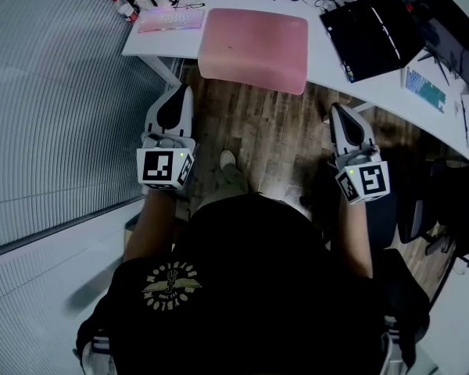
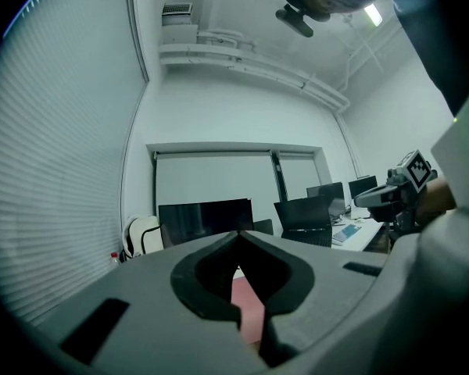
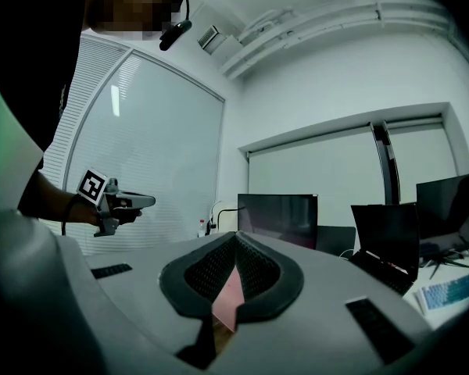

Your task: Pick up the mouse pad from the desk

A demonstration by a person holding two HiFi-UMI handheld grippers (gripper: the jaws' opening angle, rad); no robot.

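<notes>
1. Grey blinds (image 1: 55, 116) fill the left of the head view, and a wooden floor (image 1: 273, 131) lies beside them.
2. A white bench (image 1: 336, 61) crosses the top of that view and runs down toward the right edge.
3. A person in a black top (image 1: 250, 287) stands on the floor facing the bench, both forearms held forward.
4. The pink mouse pad (image 1: 254, 47) lies flat on the bench, straight ahead of the person. Its near edge seems to jut a little past the bench's front edge. Nothing touches it.
5. A black laptop (image 1: 371, 33) sits just to the right of the mouse pad.
6. The left hand-held gripper (image 1: 184, 92) is held level over the floor, short of the bench and near the pad's near-left corner. In its own view the jaws are pressed together with nothing between them. Only the pink of the pad shows, far off, through the slit under the tips.
7. The right hand-held gripper (image 1: 336, 108) is held level too, below and to the right of the pad's near-right corner. Its jaws are likewise closed and empty.
8. A pink keyboard (image 1: 170, 19) rests just left of the pad, and a pale blue keyboard (image 1: 426, 90) lies well to the right.
9. A small red-capped bottle (image 1: 125, 8) is at the bench's far-left corner.
</notes>
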